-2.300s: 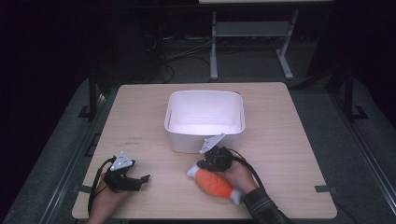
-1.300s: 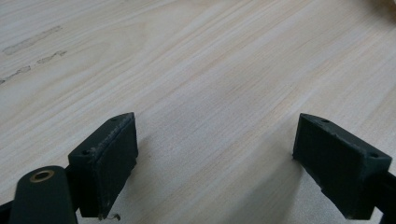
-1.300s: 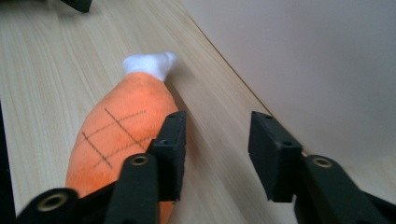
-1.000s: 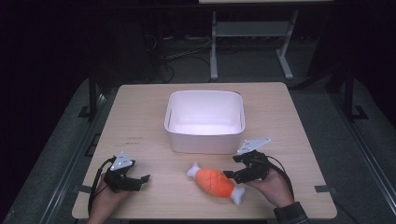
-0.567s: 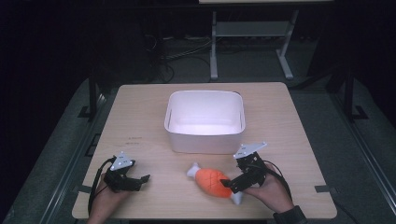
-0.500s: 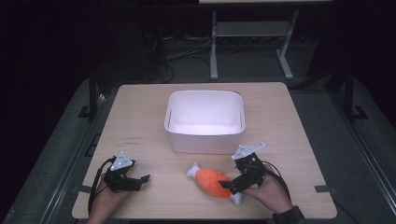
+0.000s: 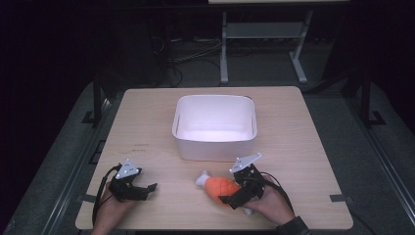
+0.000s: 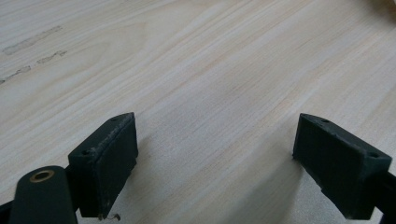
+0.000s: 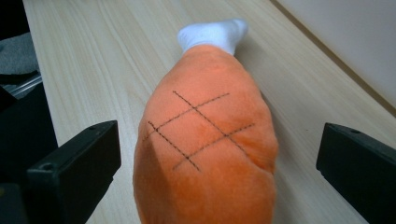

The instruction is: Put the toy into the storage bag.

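The right tool [image 7: 234, 195] has come in from the right over the last second and now straddles the plush drumstick [image 7: 221, 187], its jaws having just spread to full width. So a grasp looks set up, not yet made: the pads stand clear of the fabric on both sides. The drumstick lies on the bench [image 7: 303, 147] just near of the white tub [image 7: 215, 143]. The left tool [image 7: 132, 185] rests open and empty at the near left.

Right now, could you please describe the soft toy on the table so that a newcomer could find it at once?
Start at the white tub in the middle of the wooden table. Just in front of it, toward the person, lies the plush drumstick, between the open jaws of the right gripper. It is the one bright orange thing there, with a white tip and stitched crossing lines.
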Motion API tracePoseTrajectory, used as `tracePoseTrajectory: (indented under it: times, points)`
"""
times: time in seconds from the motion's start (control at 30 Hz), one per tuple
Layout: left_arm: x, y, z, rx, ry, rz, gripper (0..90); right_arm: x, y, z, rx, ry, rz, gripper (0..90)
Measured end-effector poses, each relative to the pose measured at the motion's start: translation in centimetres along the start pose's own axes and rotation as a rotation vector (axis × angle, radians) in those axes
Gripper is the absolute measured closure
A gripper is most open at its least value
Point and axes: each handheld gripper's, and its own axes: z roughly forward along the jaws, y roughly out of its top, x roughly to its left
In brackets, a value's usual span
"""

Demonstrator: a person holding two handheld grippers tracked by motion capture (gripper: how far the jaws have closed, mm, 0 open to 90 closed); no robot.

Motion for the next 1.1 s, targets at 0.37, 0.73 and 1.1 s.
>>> tracePoseTrajectory:
  times: [0.37, 0.73, 1.1]
  points:
    - [0.0, 0.0, 0.0, 0.001, 0.000, 0.000, 13.2, 0.9, 0.3, 1.5, 0.042, -0.007, -0.030, 0.0]
    - [0.0, 0.0, 0.0, 0.000, 0.000, 0.000, 13.2, 1.2, 0.2, 2.5, 0.085, -0.028, -0.064, 0.0]
    - [0.0, 0.0, 0.0, 0.000, 0.000, 0.000, 13.2, 1.0, 0.0, 2.5, 0.094, -0.019, -0.075, 15.4]
